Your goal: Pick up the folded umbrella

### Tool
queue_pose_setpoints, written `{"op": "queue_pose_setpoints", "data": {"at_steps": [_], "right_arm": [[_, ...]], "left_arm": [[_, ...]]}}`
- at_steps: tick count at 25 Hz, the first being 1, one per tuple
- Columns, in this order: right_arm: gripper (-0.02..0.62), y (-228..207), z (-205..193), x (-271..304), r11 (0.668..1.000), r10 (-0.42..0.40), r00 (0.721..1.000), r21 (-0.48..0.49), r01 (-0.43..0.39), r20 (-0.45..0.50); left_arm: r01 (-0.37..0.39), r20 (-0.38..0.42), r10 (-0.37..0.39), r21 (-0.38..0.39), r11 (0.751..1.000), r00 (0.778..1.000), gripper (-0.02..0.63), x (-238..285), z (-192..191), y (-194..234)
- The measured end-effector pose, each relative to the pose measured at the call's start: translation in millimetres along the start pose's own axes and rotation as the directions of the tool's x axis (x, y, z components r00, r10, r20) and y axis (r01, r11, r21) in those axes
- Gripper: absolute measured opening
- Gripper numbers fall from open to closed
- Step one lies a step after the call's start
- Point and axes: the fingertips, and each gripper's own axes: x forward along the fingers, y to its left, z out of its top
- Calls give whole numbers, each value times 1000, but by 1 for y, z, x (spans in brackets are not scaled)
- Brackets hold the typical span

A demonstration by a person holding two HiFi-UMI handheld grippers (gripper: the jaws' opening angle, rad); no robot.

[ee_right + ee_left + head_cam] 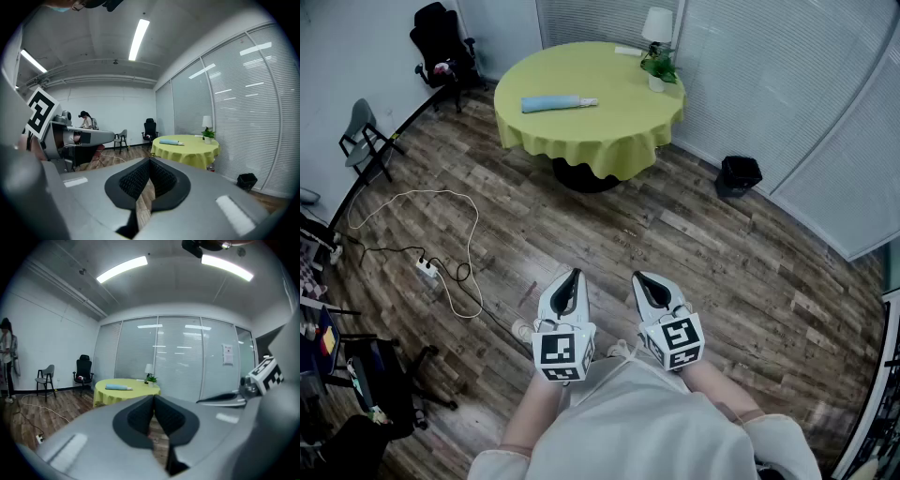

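The folded umbrella [558,103], light blue with a pale handle, lies flat on a round table [609,131] covered with a yellow-green cloth, at the far side of the room. Both grippers are held side by side low in the head view, well short of the table and pointing toward it. My left gripper [572,275] has its jaws together with nothing between them. My right gripper [639,278] also has its tips touching and holds nothing. The left gripper view shows its closed tips [153,397] below the distant umbrella [118,387]. From the right gripper [150,160], the umbrella [171,141] appears far ahead.
A lamp [656,23] and a potted plant [659,67] stand at the table's far edge. A black bin [738,174] sits by the blinds on the right. An office chair [442,42], a grey chair [364,136] and a power strip with cables [427,269] are on the left. A person [7,357] stands by the left wall.
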Motion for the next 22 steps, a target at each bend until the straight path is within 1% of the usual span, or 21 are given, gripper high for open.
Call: {"op": "queue_pose_setpoints", "data": {"at_steps": [9,15,19,22], "right_arm": [[-2,2,1,19,1000,-6,1000,28,6,2],[0,3,-4,32,996,-16,1000,86,18,-21],[0,5,-4,49,993,-22,999,115,26,-34],[-2,11,2,70,992,-27,999,122,32,-38]], "left_arm": [[3,-25,-3,19,1000,1000,6,8,-6,15],[-16,-50,16,13,1000,999,6,13,-7,31],[1,-80,1,23,1000,997,6,22,-11,42],[13,-96,-10,28,1000,995,6,33,-12,60]]}}
